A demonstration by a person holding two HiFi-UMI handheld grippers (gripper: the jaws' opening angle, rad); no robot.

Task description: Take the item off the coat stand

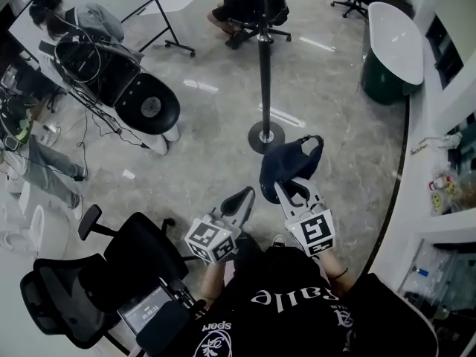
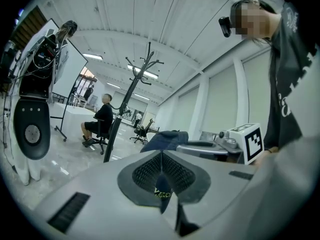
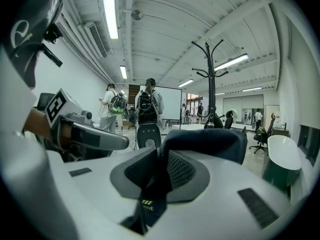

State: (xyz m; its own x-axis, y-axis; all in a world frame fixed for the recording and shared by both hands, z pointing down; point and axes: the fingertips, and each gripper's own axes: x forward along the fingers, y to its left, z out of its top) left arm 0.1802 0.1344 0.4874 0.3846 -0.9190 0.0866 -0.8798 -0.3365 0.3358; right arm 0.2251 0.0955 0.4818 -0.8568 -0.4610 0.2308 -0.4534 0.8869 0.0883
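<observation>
A dark navy cap (image 1: pixel 291 163) hangs from my right gripper (image 1: pixel 287 189), which is shut on its fabric. In the right gripper view the cap (image 3: pixel 210 143) bulges over the closed jaws of the right gripper (image 3: pixel 161 160). My left gripper (image 1: pixel 241 197) is held beside it at the left, jaws together with nothing between them; in its own view the left gripper (image 2: pixel 161 156) points level and the cap (image 2: pixel 168 137) shows ahead to the right. The black coat stand (image 1: pixel 265 58) rises from a round base a little beyond the cap, its hooks (image 3: pixel 210 48) bare.
A black office chair (image 1: pixel 123 262) stands at my near left. A rig with a round black disc (image 1: pixel 149 107) and cables is at the left. A person sits on a chair (image 1: pixel 249 10) behind the stand. A white-topped green table (image 1: pixel 392 47) and shelves (image 1: pixel 446 188) are at the right.
</observation>
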